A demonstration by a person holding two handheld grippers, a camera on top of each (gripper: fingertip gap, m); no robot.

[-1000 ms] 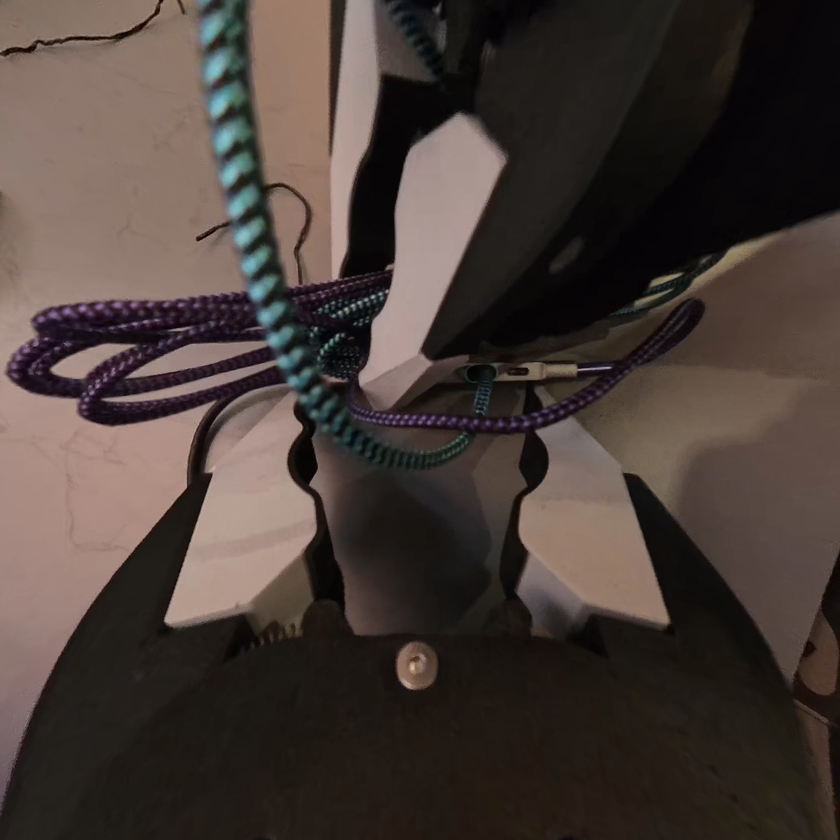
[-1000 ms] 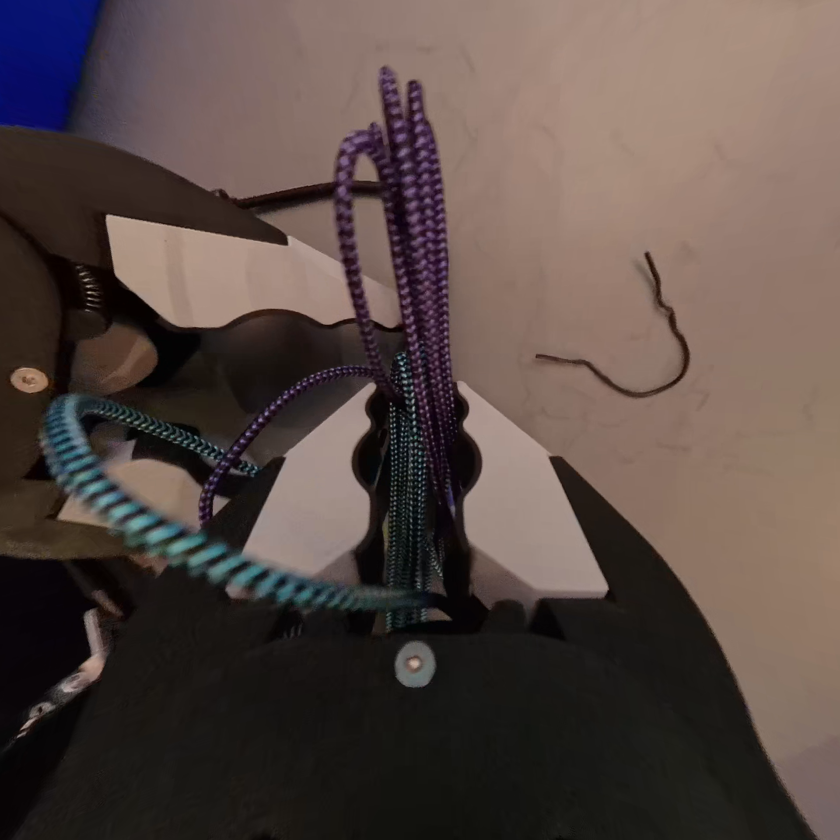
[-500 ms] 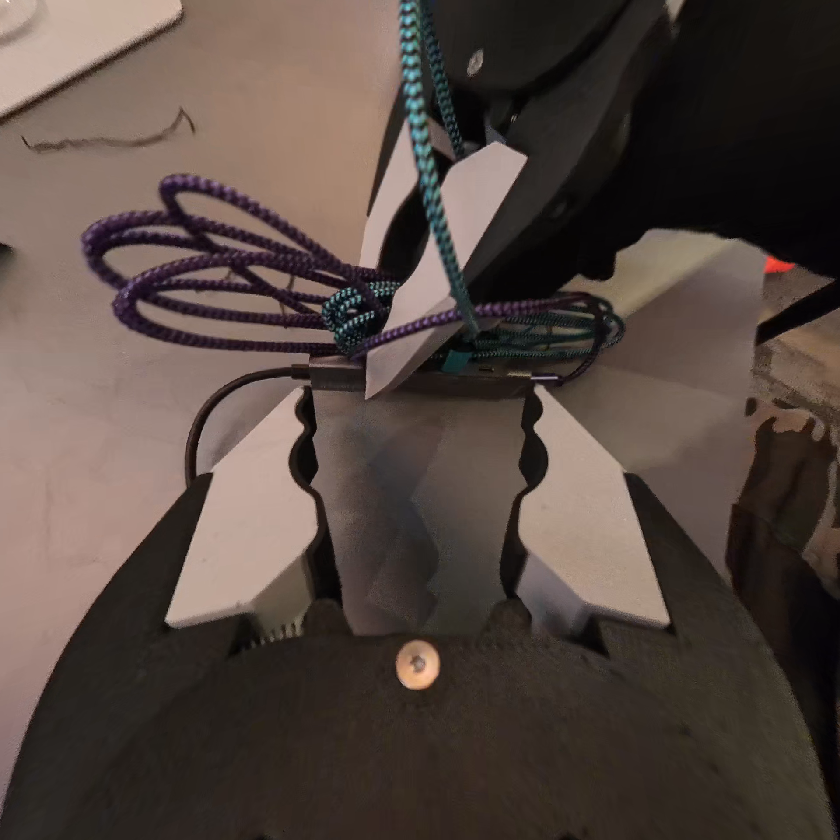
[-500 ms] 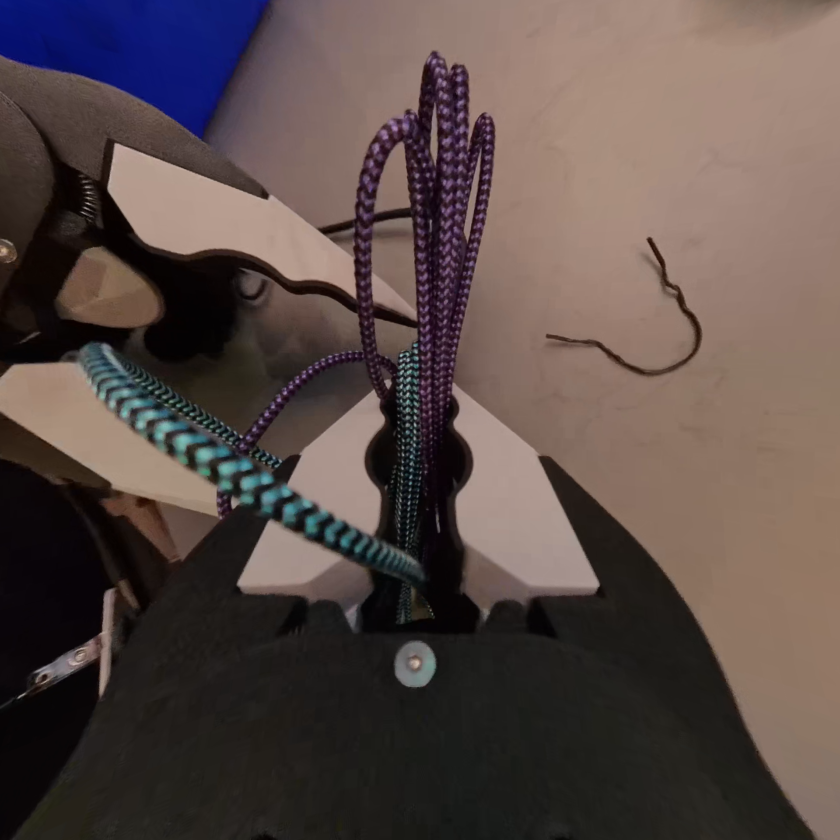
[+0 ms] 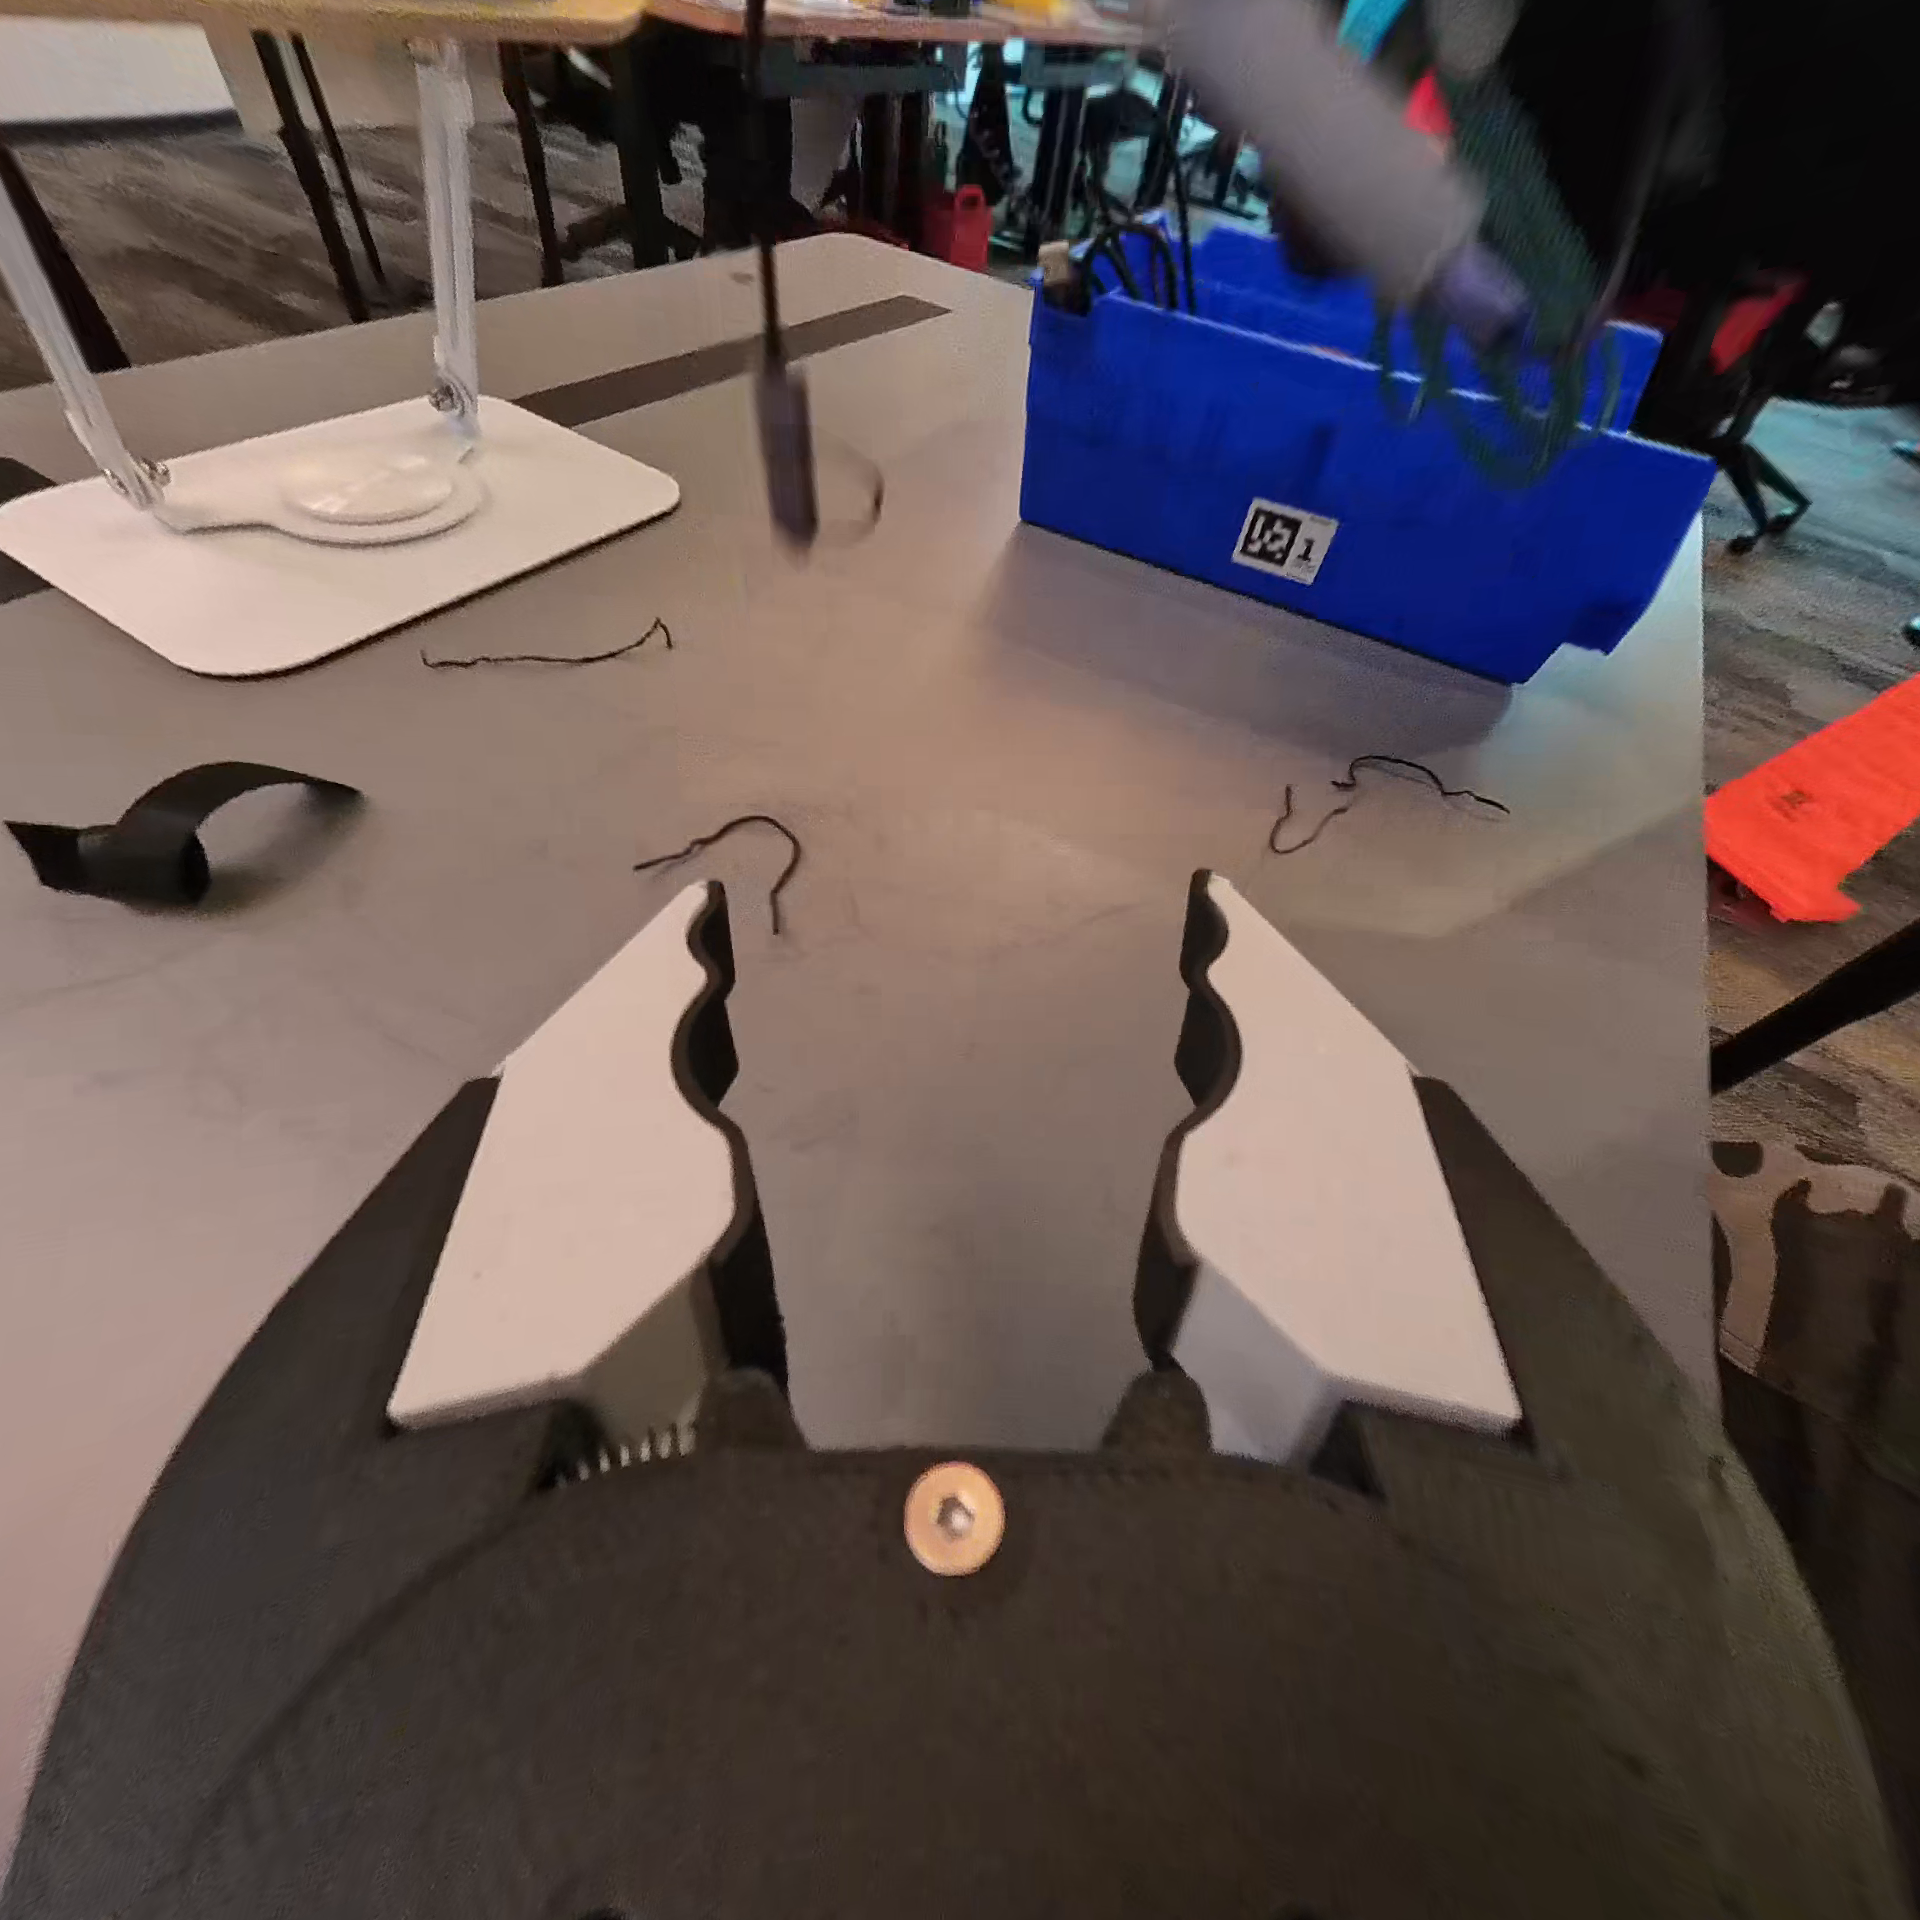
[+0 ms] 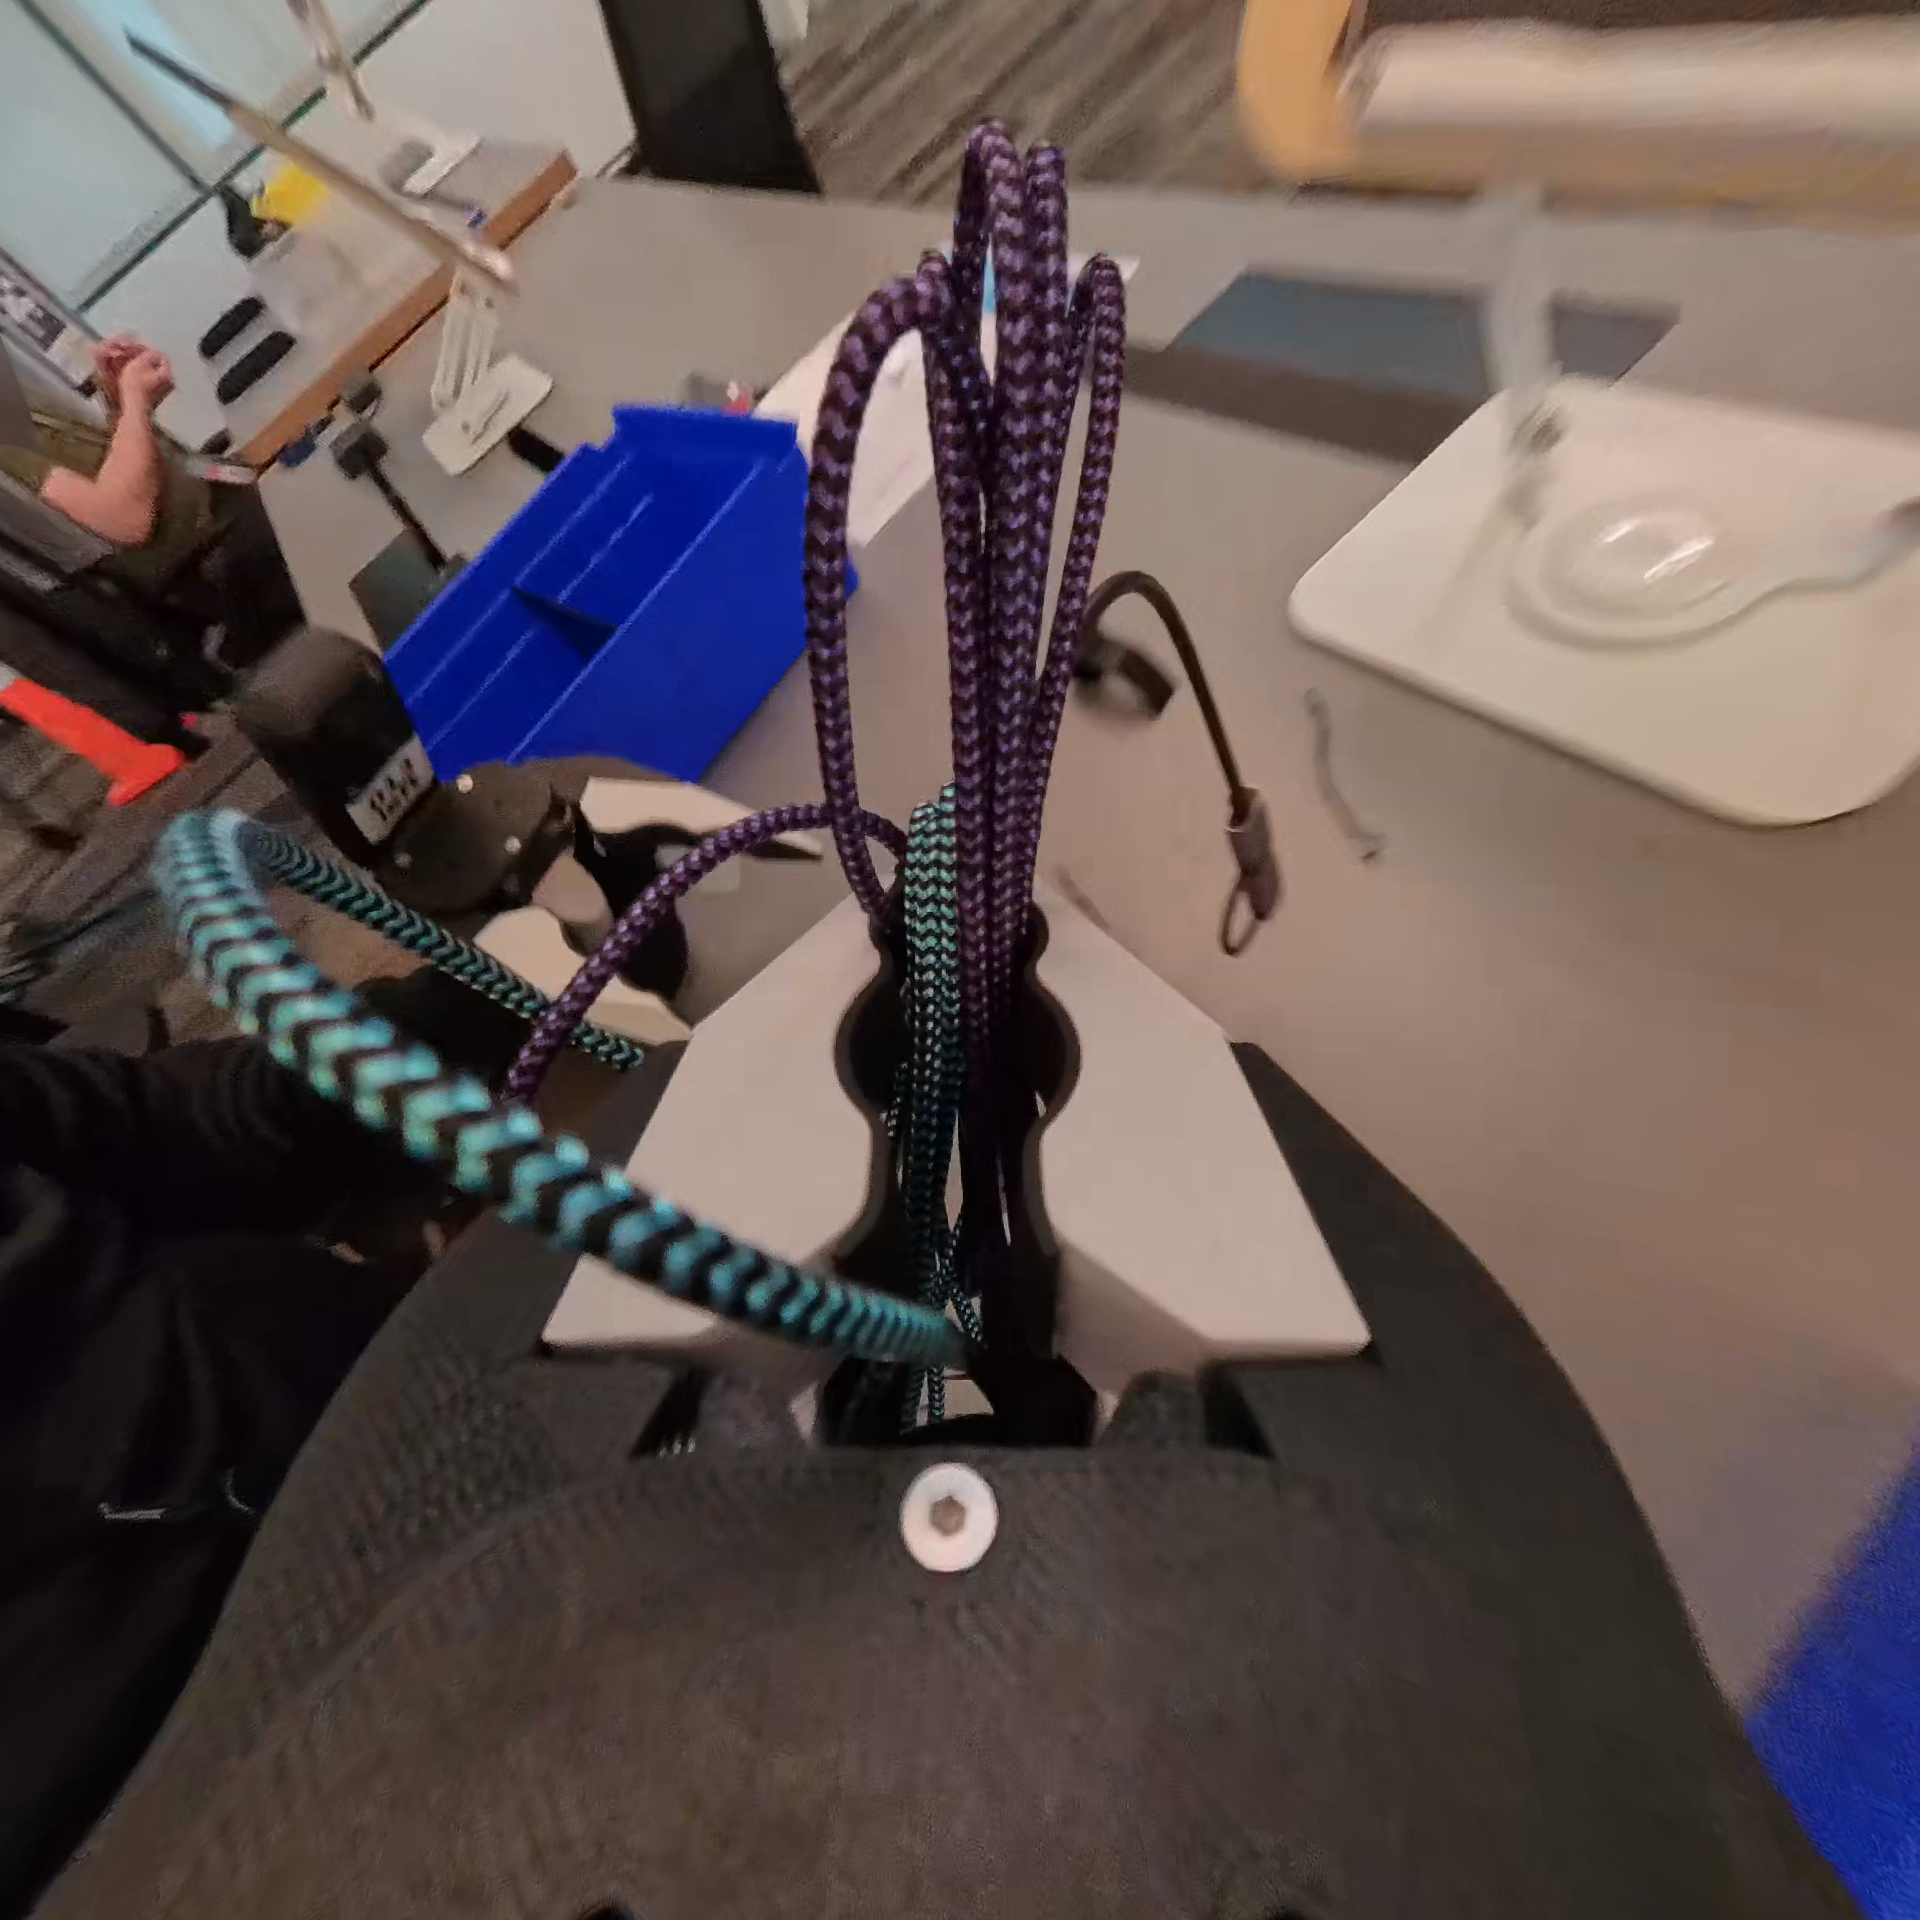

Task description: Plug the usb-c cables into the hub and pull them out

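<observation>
My right gripper (image 6: 961,920) is shut on a bundle of braided cables: purple loops (image 6: 997,499) stand up past the fingertips and a teal cable (image 6: 436,1112) arcs off to the left. A thin black cable with a plug (image 6: 1247,842) hangs beside the bundle. In the left wrist view the bundle (image 5: 1507,343) is a blur in the air over the blue bin, next to a blurred grey bar (image 5: 1340,166) that may be the hub. The black plug (image 5: 784,457) dangles at the centre top. My left gripper (image 5: 956,888) is open and empty above the grey table (image 5: 935,727).
A blue bin (image 5: 1299,468) stands at the table's far right edge and also shows in the right wrist view (image 6: 623,603). A white lamp base (image 5: 312,540) sits far left. A black strap (image 5: 156,831) and loose threads (image 5: 727,842) lie on the table. An orange object (image 5: 1818,800) lies beyond the right edge. Spacing between my two grippers at the tips: around 15 cm.
My right gripper has lifted the cable bundle off the table toward the blue bin. My left gripper has pulled back from the hub and now looks across the table, open.
</observation>
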